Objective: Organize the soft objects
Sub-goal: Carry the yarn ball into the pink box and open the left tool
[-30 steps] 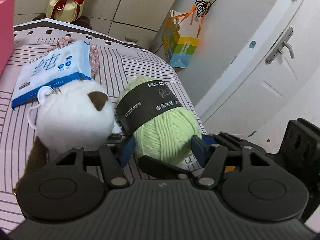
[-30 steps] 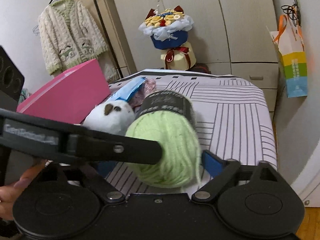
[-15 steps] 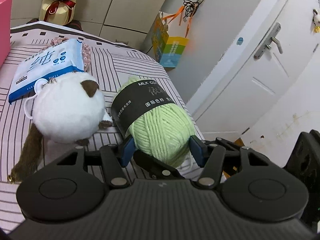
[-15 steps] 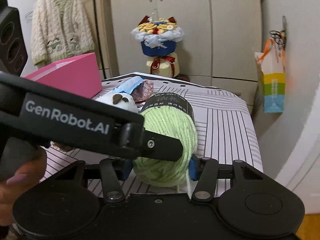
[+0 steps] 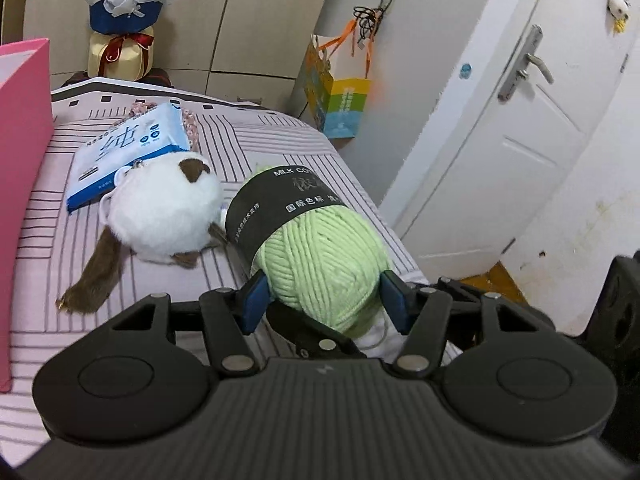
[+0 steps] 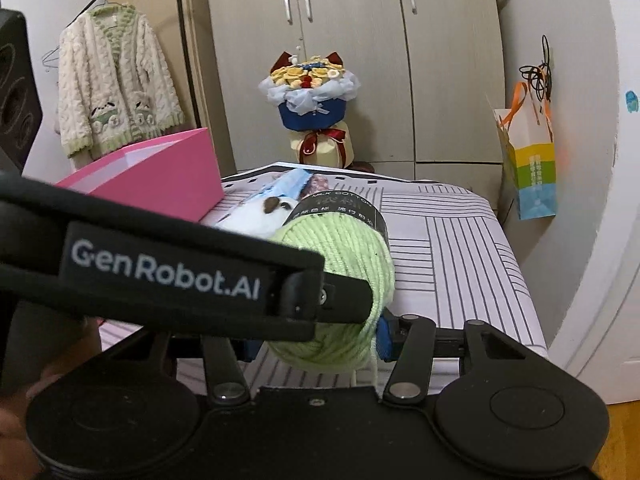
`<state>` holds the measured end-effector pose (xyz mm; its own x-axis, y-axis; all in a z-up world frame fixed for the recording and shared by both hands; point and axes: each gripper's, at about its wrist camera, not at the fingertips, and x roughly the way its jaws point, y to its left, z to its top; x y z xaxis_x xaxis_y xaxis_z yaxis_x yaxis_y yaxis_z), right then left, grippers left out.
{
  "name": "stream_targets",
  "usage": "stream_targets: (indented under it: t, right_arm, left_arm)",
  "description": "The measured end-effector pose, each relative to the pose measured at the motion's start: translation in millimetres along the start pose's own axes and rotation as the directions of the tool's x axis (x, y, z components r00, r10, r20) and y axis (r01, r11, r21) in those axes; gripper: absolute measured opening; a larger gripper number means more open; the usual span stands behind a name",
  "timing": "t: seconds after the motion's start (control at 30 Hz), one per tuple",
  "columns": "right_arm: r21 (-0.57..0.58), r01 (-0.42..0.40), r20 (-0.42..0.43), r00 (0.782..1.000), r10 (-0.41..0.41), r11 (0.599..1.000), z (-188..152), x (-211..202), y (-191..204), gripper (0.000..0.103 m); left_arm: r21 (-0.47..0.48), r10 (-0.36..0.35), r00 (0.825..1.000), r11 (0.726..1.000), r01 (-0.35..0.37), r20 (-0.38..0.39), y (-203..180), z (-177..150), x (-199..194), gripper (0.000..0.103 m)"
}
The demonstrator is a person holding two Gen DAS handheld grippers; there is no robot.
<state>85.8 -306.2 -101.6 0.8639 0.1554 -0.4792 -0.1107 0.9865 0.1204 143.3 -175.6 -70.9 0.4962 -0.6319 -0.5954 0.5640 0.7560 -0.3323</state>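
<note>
Black ribbed left tool, blue pads, silver screws

Home bedroom. Striped bedsheet covered bed; tall wardrobe stood at far wall; knitted cardigan hung far left; white door stood right; bouquet beyond bed.

The yarn ball's black band reads "MILK COTTON"; the left hand-held gripper reads "GenRobot.AI".

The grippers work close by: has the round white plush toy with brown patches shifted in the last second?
No. The round white plush toy still overlaps the same near corner of the flat blue-and-white wipes pack.
</note>
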Motion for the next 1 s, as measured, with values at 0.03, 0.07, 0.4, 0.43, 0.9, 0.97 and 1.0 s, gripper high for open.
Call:
stream_targets:
  t: [0.03, 0.07, 0.4, 0.43, 0.9, 0.97, 1.0]
  right_arm:
    - [-0.006, -0.007, -0.011, 1.000, 0.007, 1.000, 0.0, -3.5, 3.8, 0.057]
    - [-0.014, -0.014, -0.019, 1.000, 0.013, 1.000, -1.1, -7.9, 8.7, 0.057]
    - [-0.107, -0.007, -0.015, 1.000, 0.005, 0.994, -7.4, -47.9, 53.3, 0.057]
    - [-0.112, -0.008, -0.017, 1.000, 0.006, 0.994, -7.3, -50.8, 56.9, 0.057]
    - [-0.236, -0.050, 0.066, 0.995, 0.068, 0.970, 20.7, -77.7, 119.0, 0.057]
    - [-0.245, -0.072, 0.087, 0.992, 0.096, 0.967, 28.1, -77.1, 127.1, 0.057]
    - [-0.247, -0.085, 0.097, 0.989, 0.112, 0.965, 32.2, -75.8, 130.5, 0.057]
  left_arm:
    - [0.014, 0.013, 1.000, 1.000, -0.012, -0.012, -2.4, -2.3, -5.0, 0.058]
    - [0.021, 0.021, 1.000, 1.000, -0.021, -0.020, -4.6, -4.5, -8.8, 0.058]
    - [0.049, -0.003, 1.000, 0.999, 0.003, -0.015, -2.0, -27.1, -64.4, 0.058]
    - [0.050, -0.006, 1.000, 0.999, 0.007, -0.016, -1.0, -28.5, -69.1, 0.058]
    - [0.082, 0.028, 0.995, 0.996, -0.035, 0.095, 19.5, -20.2, -148.0, 0.058]
    - [0.088, 0.044, 0.992, 0.995, -0.055, 0.120, 25.9, -14.9, -160.2, 0.058]
    - [0.091, 0.053, 0.990, 0.994, -0.066, 0.132, 29.2, -12.0, -166.0, 0.058]
